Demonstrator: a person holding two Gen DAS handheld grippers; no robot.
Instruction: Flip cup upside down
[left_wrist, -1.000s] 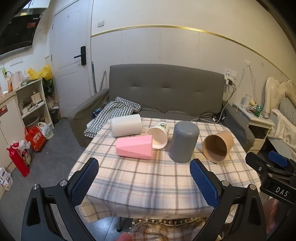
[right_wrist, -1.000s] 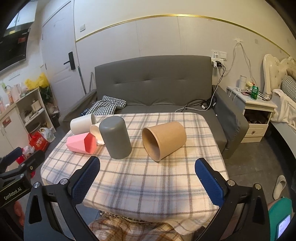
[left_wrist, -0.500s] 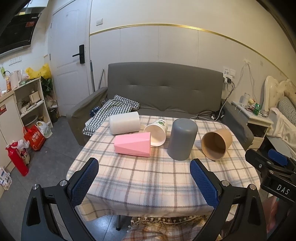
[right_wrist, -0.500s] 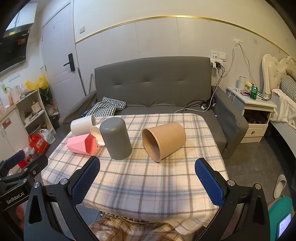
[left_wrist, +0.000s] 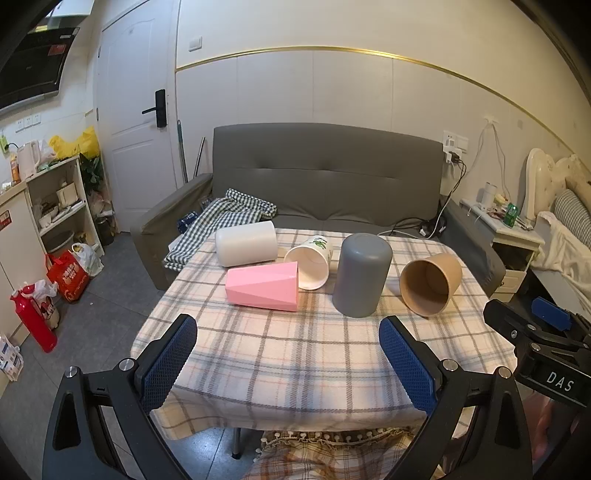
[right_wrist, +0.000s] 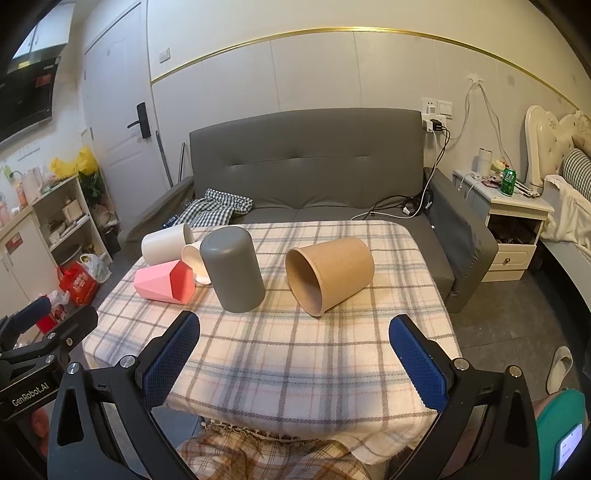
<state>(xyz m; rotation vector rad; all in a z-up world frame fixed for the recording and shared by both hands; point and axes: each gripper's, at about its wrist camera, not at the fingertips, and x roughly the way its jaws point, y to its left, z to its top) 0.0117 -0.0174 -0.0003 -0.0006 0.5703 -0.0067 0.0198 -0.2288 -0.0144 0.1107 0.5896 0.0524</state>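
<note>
Several cups sit on a plaid-clothed table (left_wrist: 288, 354). A grey cup (left_wrist: 361, 275) (right_wrist: 232, 268) stands upside down. A brown paper cup (left_wrist: 430, 284) (right_wrist: 328, 275), a pink faceted cup (left_wrist: 264, 285) (right_wrist: 164, 282), a white cup (left_wrist: 246, 248) (right_wrist: 164, 243) and a white printed paper cup (left_wrist: 310, 261) (right_wrist: 194, 260) all lie on their sides. My left gripper (left_wrist: 288, 363) is open and empty at the near edge, below the pink and grey cups. My right gripper (right_wrist: 293, 365) is open and empty, in front of the brown cup.
A grey sofa (left_wrist: 325, 192) with a checked cloth (left_wrist: 221, 221) stands behind the table. A shelf unit (left_wrist: 55, 206) and bags are at the left, a nightstand (right_wrist: 509, 229) and bed at the right. A fringed checked cloth (right_wrist: 266, 454) lies below the near table edge.
Both grippers have drawn back slightly from the table, so the cups look a little farther away. Nothing on the table has moved and both grippers stay open.
</note>
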